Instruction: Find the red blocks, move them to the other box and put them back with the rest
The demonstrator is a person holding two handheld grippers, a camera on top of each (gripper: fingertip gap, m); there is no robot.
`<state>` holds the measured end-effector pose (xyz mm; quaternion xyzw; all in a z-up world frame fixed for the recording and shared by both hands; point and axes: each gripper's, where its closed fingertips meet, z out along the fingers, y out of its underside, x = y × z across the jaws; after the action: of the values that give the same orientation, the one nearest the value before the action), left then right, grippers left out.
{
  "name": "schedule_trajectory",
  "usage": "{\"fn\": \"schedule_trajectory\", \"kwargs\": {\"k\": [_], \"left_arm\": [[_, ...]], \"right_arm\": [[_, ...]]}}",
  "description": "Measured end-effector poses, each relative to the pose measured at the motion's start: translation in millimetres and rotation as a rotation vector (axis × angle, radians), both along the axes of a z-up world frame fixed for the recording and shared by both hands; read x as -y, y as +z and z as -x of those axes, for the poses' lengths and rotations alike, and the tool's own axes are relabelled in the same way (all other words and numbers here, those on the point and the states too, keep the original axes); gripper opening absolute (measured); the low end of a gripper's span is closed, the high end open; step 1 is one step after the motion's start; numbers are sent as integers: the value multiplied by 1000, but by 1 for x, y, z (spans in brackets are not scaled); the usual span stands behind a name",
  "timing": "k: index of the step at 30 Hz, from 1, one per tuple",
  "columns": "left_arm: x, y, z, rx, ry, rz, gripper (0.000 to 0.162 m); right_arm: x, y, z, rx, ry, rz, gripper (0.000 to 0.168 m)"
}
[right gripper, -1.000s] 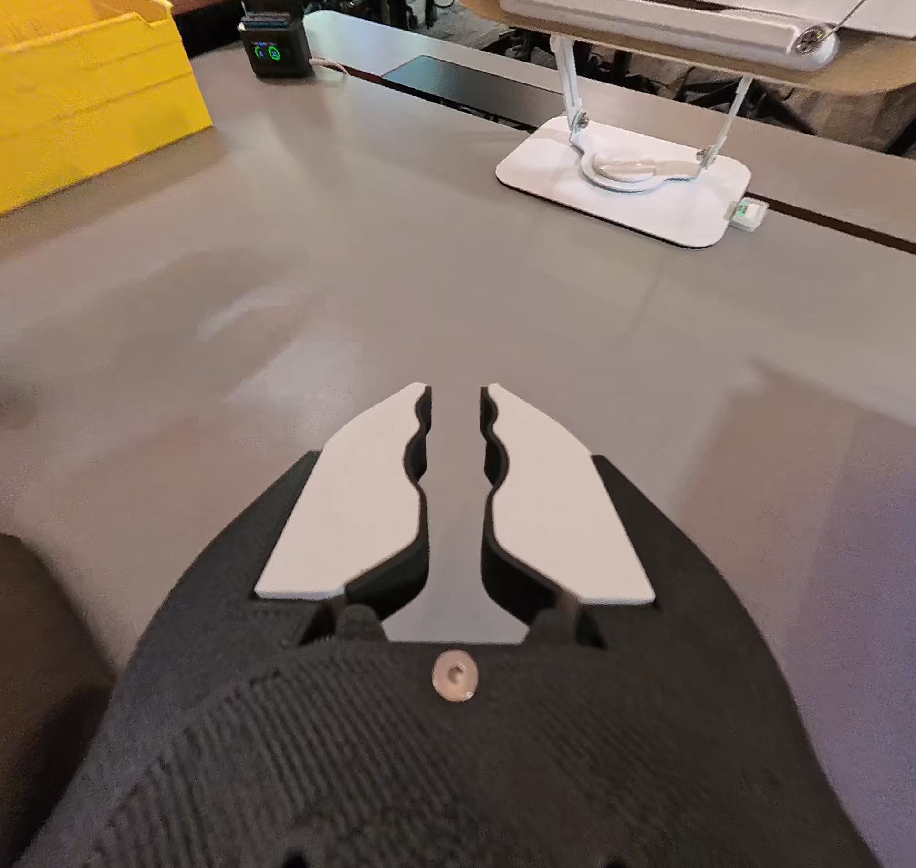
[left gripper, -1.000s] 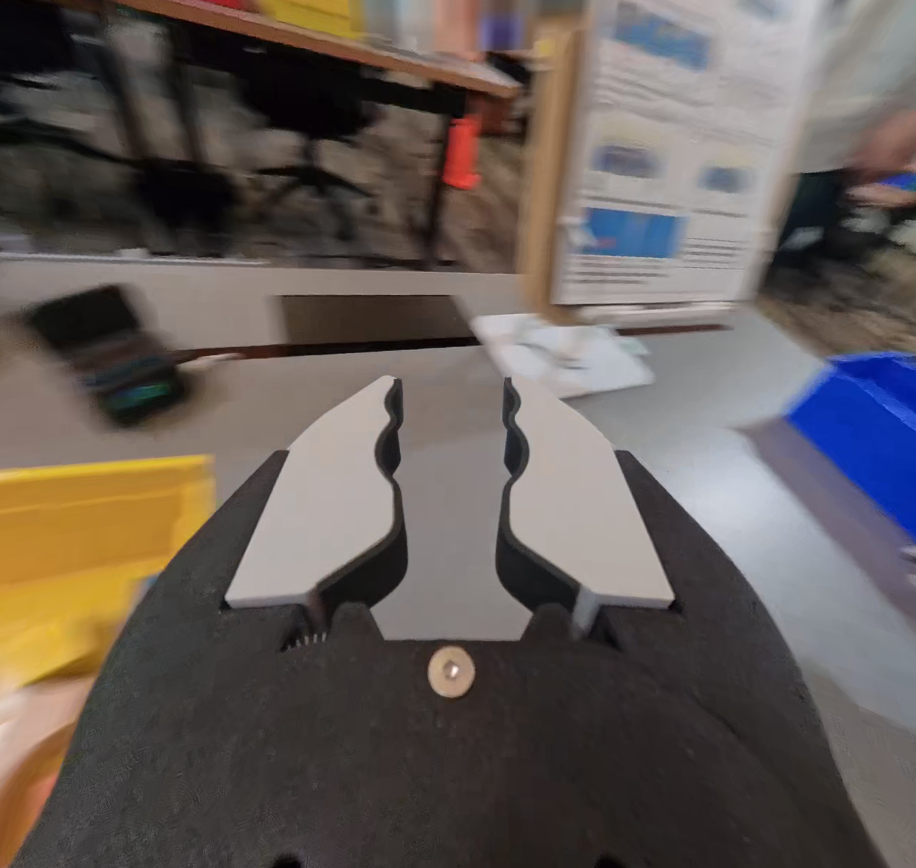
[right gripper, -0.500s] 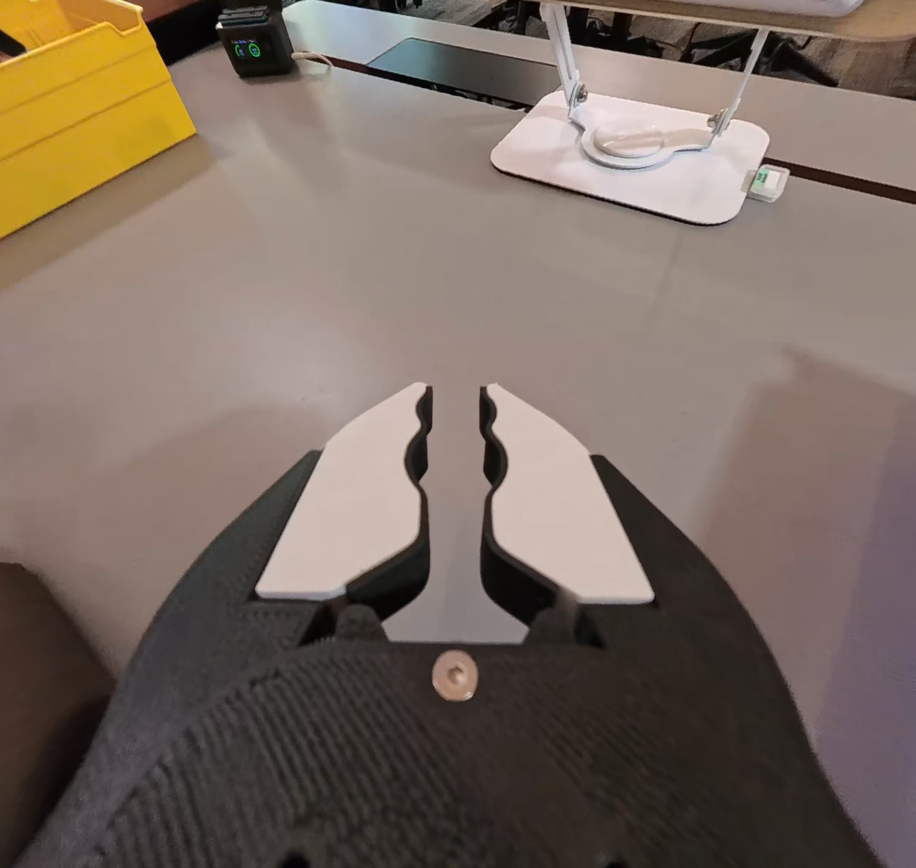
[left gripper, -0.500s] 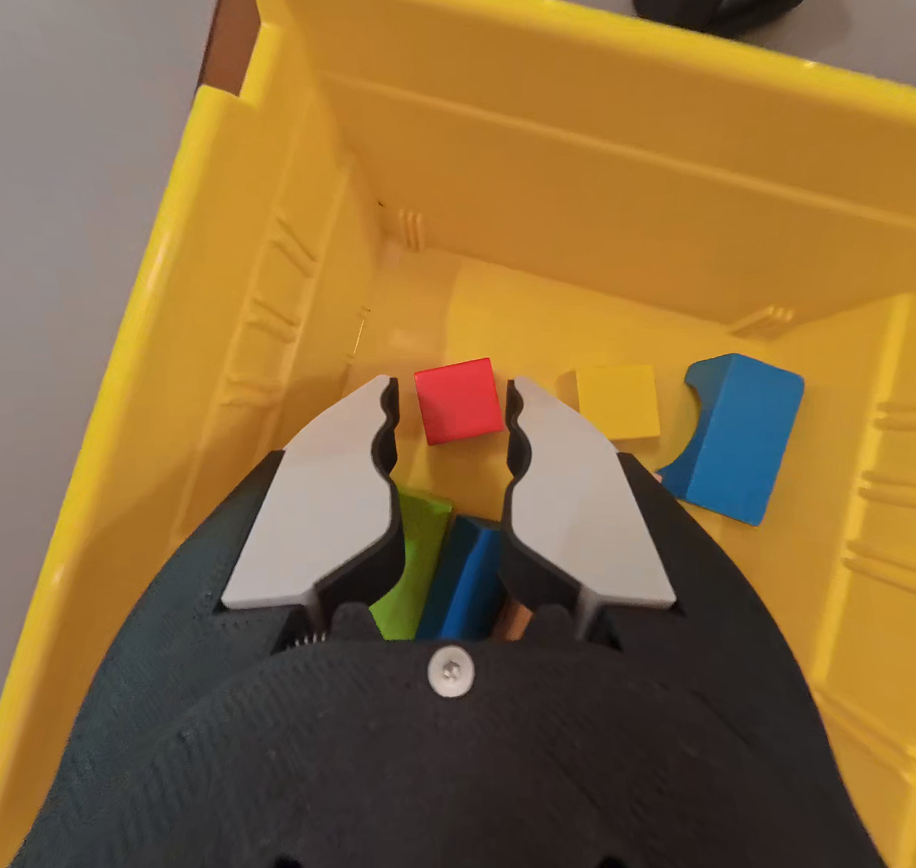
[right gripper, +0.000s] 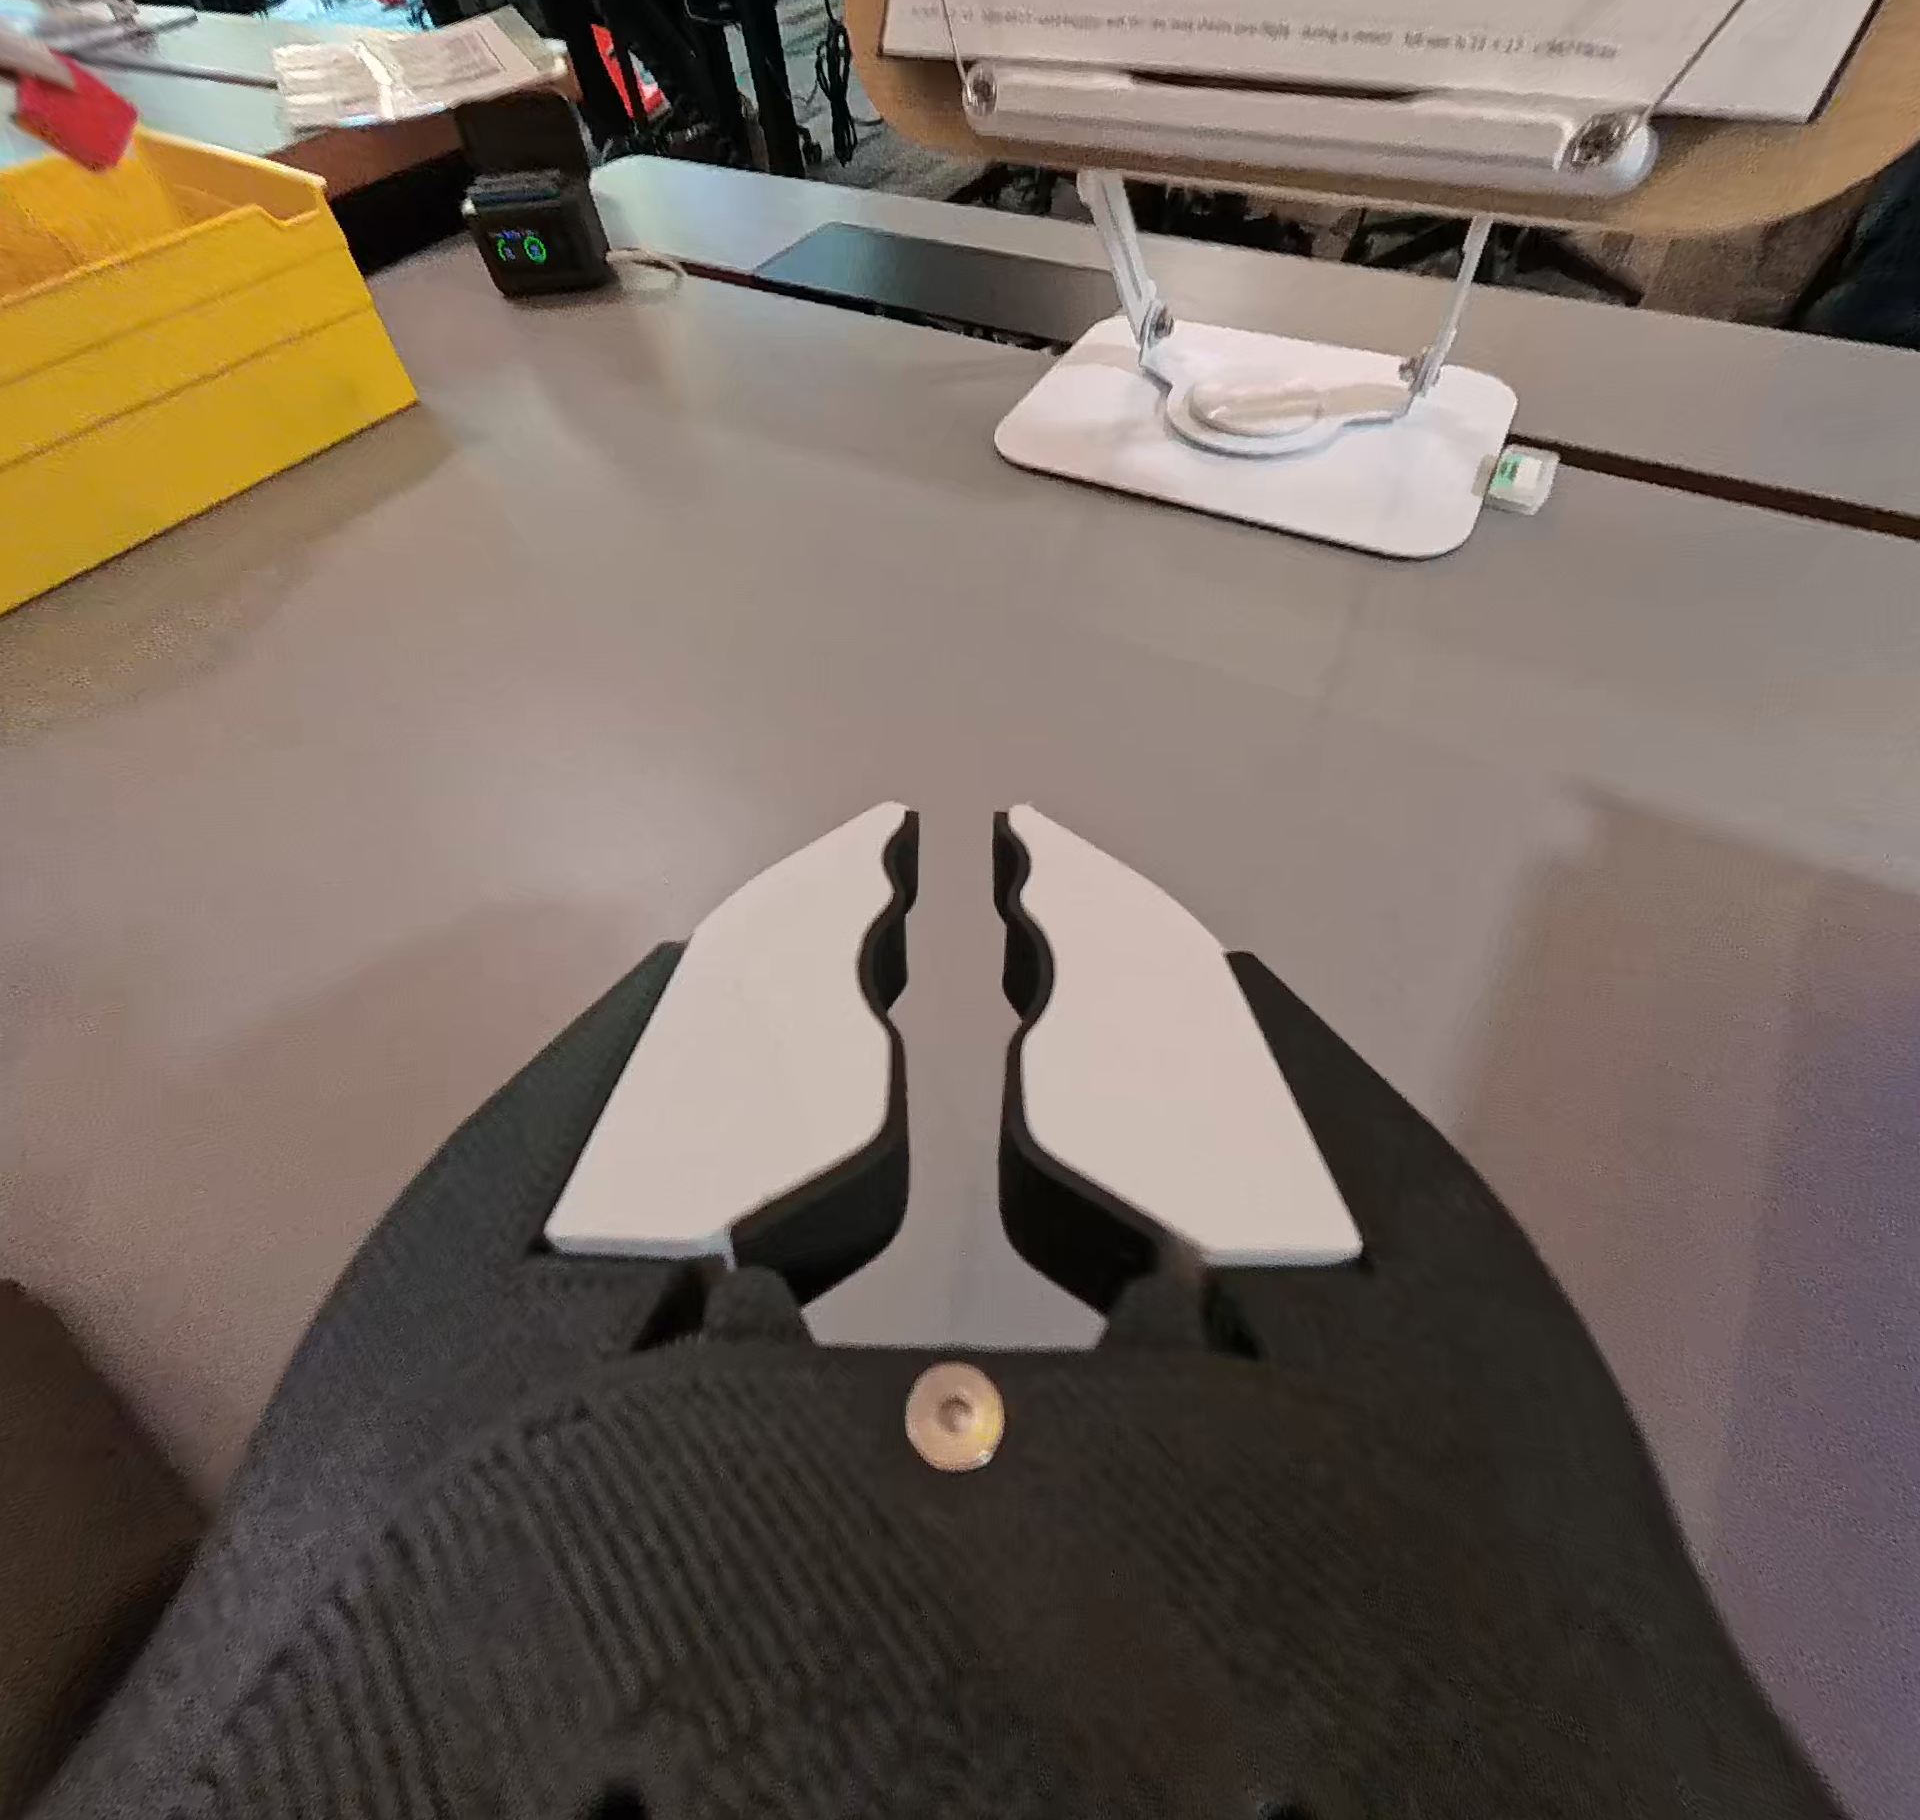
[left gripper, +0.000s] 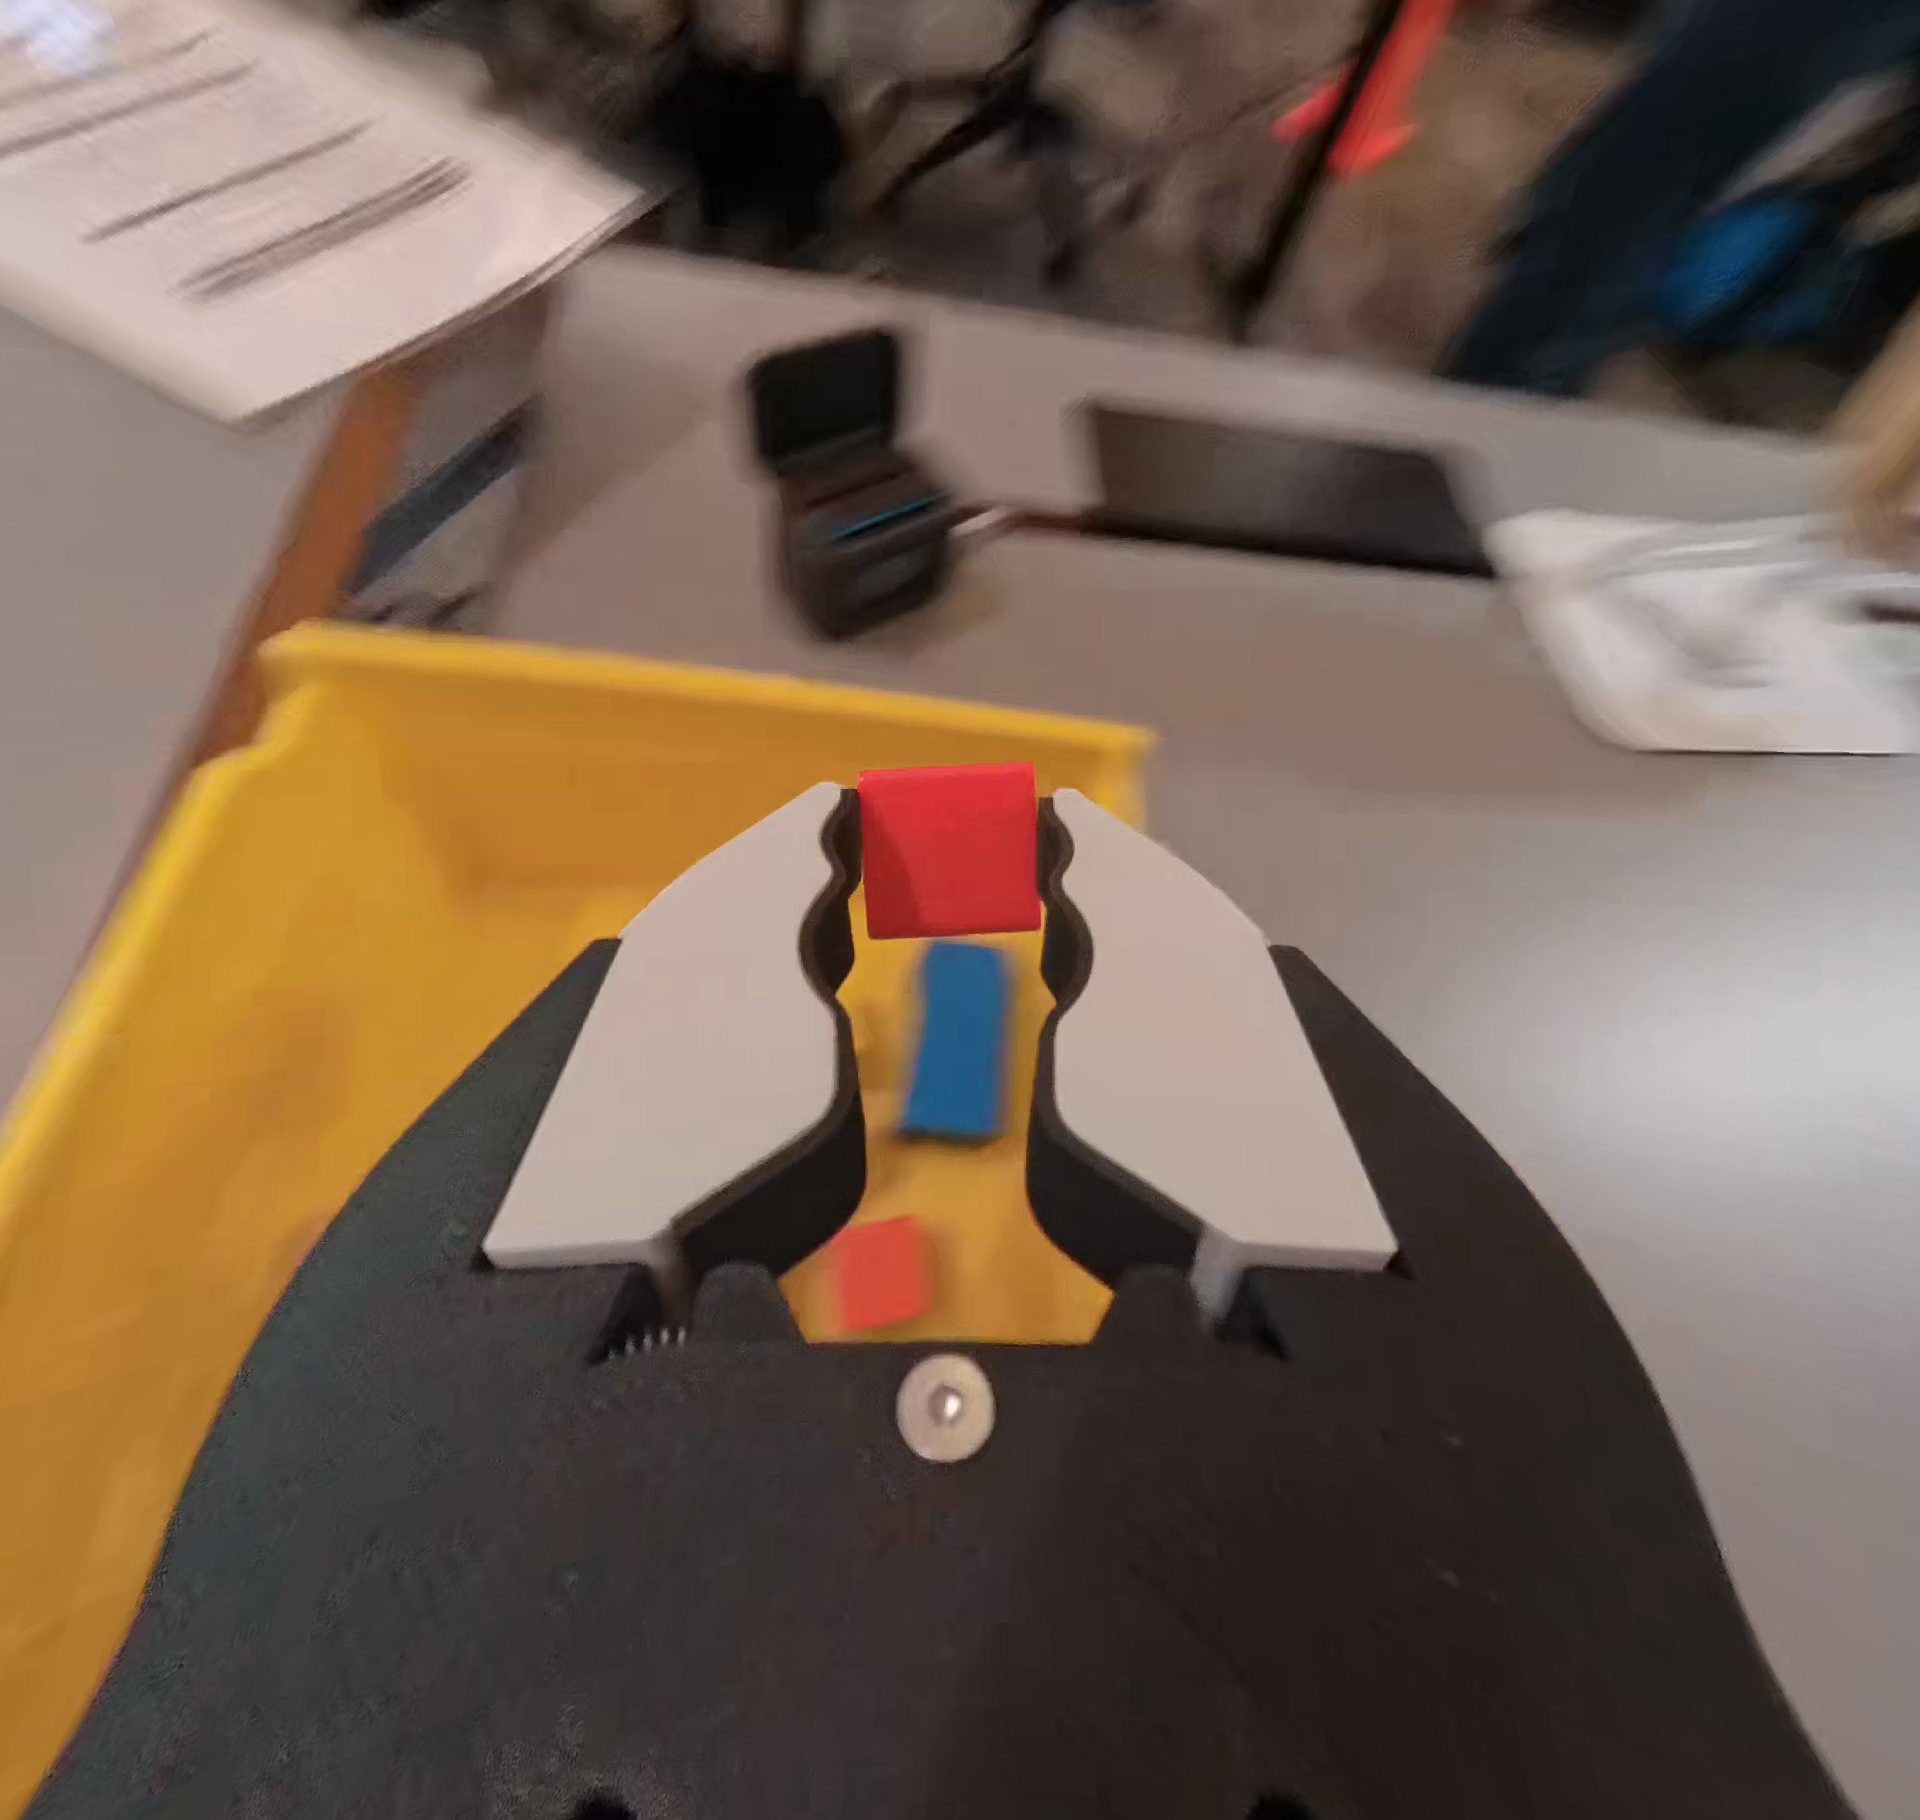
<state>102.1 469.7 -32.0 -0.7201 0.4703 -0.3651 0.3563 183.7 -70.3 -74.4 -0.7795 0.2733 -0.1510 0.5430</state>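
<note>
My left gripper [left gripper: 948, 814] is shut on a red block [left gripper: 948, 851], held at the fingertips above the yellow box [left gripper: 312, 939]. Below it in the box lie a blue block [left gripper: 956, 1043] and another red block [left gripper: 881, 1271]. In the right wrist view the same held red block [right gripper: 78, 118] shows at the far left above the yellow box [right gripper: 177, 347]. My right gripper [right gripper: 954, 814] is empty over the grey table [right gripper: 727, 679], its jaws a narrow gap apart.
A small black device with a lit screen [right gripper: 532, 232] stands behind the yellow box. A white stand base [right gripper: 1262, 435] holding a paper board sits at the back middle. Papers [right gripper: 405, 71] lie on a far table. One gripper's finger ends stand about 55 centimetres off the other's.
My left gripper has closed on the red block and lifted it out of the yellow box. The right gripper has stayed almost still over the table.
</note>
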Motion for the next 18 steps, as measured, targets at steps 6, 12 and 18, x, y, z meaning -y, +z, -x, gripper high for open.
{"fn": "schedule_trajectory", "kwargs": {"k": [6, 12, 18], "left_arm": [[186, 83, -24, 352, -479, 268, 33], [383, 61, -19, 383, -879, 839, 33], [475, 14, -9, 211, -946, 1268, 33]], "right_arm": [[-7, 22, 16, 97, 46, -80, 13], [-13, 34, 43, 213, 186, -106, 16], [-9, 43, 74, 328, 327, -126, 25]]}}
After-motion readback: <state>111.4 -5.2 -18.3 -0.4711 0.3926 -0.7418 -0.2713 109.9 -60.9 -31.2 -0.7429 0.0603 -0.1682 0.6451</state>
